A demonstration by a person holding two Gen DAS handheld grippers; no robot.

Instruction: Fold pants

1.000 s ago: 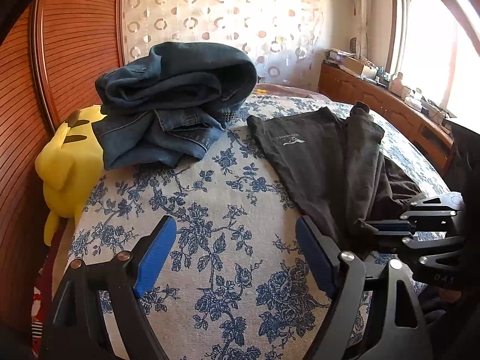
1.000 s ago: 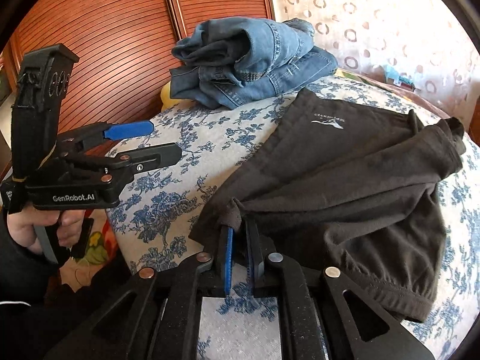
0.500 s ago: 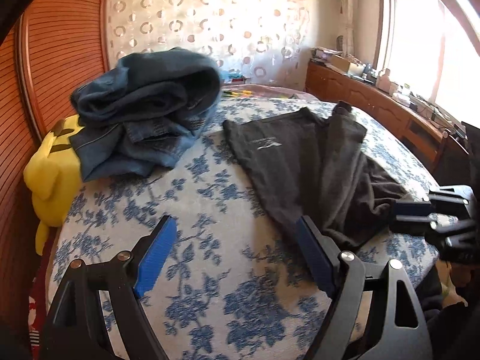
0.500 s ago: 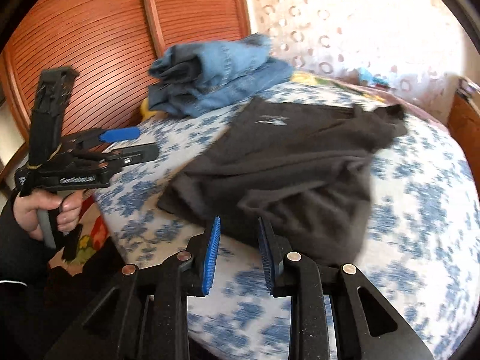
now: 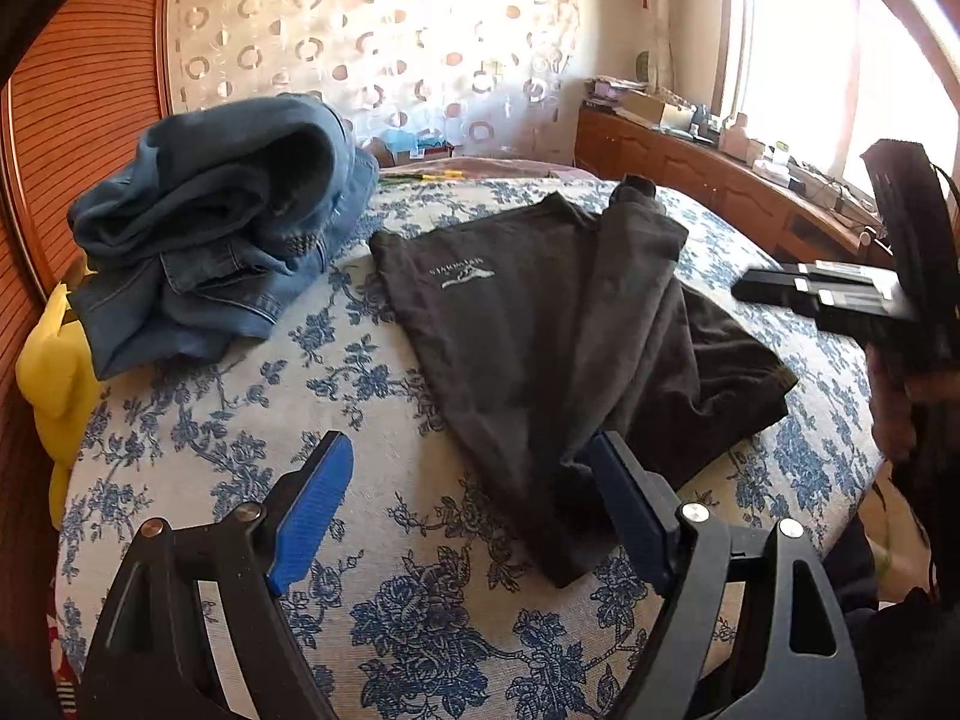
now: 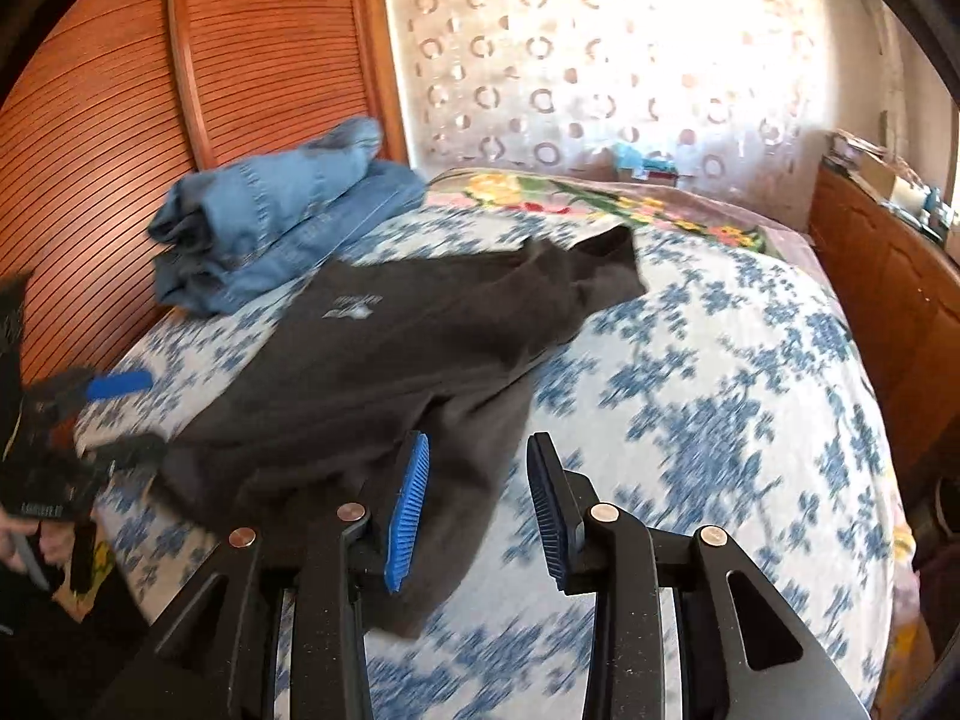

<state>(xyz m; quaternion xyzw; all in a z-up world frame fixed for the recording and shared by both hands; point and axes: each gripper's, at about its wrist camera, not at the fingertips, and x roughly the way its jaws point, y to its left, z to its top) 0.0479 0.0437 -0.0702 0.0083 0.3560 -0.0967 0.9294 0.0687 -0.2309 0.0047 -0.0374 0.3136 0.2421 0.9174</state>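
Right hand-held gripper [image 6: 477,498], blue pads parting and clamped on nothing, poised over the near edge of the black pants [image 6: 384,378], left pad above the cloth, right pad above bare bedspread. Left hand-held gripper [image 5: 474,516], spread wide and empty, low over the bed [image 5: 240,396] with the pants' near corner just inside its right finger. Pants spread flat and partly folded across the blue-flowered bedspread, small pale logo facing up, one layer doubled over the other along the middle. Heap of blue jeans [image 5: 210,228] behind and to the left, close to the pants' far corner, against a ribbed wooden headboard [image 6: 120,120]. Yellow plush toy [image 5: 51,372] wedged at the bed's left edge below the jeans. Patterned curtain [image 6: 600,60] lit from behind beyond the bed.
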